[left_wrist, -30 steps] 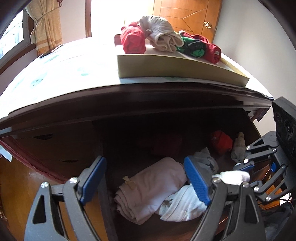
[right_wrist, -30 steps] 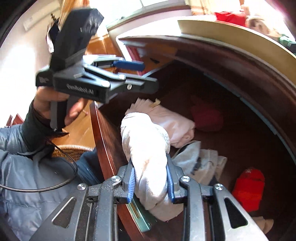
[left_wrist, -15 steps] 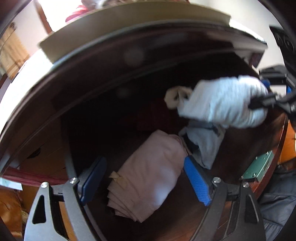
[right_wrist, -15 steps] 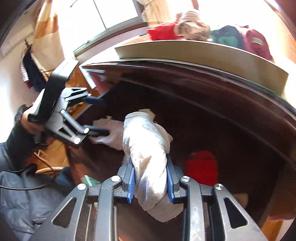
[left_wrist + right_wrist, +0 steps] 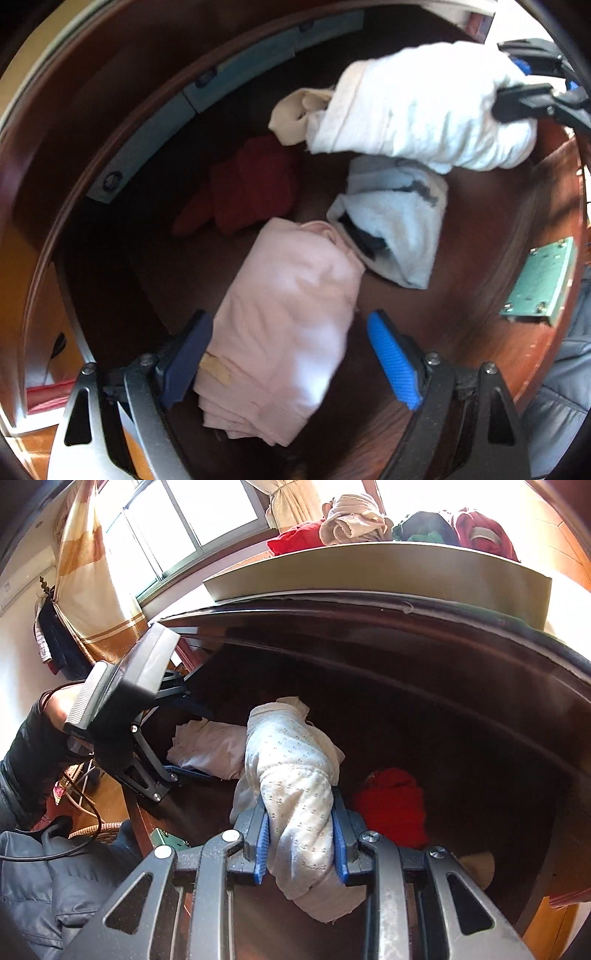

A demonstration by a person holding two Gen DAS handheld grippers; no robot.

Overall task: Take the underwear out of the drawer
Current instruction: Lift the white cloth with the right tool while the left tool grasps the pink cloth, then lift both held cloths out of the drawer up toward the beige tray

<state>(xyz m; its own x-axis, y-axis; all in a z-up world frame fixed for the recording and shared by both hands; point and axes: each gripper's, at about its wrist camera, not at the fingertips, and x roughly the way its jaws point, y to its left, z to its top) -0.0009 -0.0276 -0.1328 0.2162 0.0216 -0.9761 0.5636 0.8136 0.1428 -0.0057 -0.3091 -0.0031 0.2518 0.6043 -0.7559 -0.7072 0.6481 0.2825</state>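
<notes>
R tool (image 5: 300,840) tight on white underwear (image 5: 295,775) above drawer front edge (image 5: 532,229); L tool (image 5: 288,354) wide (nothing gripped), straddling pink fold (image 5: 288,302).

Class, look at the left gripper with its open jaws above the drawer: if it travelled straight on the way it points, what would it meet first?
Most likely the folded pink garment, which lies between the open fingers of the left gripper; depth is unclear.

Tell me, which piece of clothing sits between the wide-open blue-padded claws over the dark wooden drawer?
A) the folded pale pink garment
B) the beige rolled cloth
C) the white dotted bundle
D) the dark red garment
A: in the left wrist view the open left gripper straddles the folded pale pink garment; the right gripper clamps the white dotted bundle.
</notes>
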